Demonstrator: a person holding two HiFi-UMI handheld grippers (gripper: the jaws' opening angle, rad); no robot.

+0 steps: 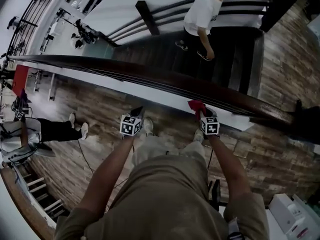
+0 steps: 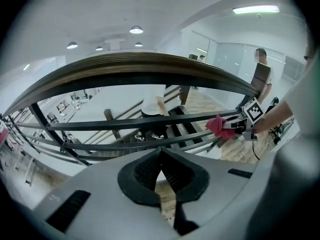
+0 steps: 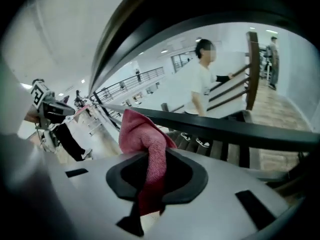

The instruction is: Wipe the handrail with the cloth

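My right gripper (image 3: 149, 186) was clamped on the red cloth (image 3: 148, 146), which bunched up above the jaws and hung in a strip down between them. The cloth sat toward the right end of the dark wooden handrail (image 1: 150, 76), close under its near edge, in front of one of the black bars (image 3: 235, 129) below it. My left gripper (image 2: 161, 174) was off to the left, well apart from the cloth, with its jaws pressed together on nothing and aimed at the railing. Beyond the rail a person in a white shirt (image 1: 202, 11) stood on the stairs (image 1: 150, 49). Far left on the wooden floor (image 1: 100, 109), another person (image 1: 30, 134) was partly in view. Near right, what looked like a white box (image 1: 286, 211) lay on the floor; I could not see its contents.
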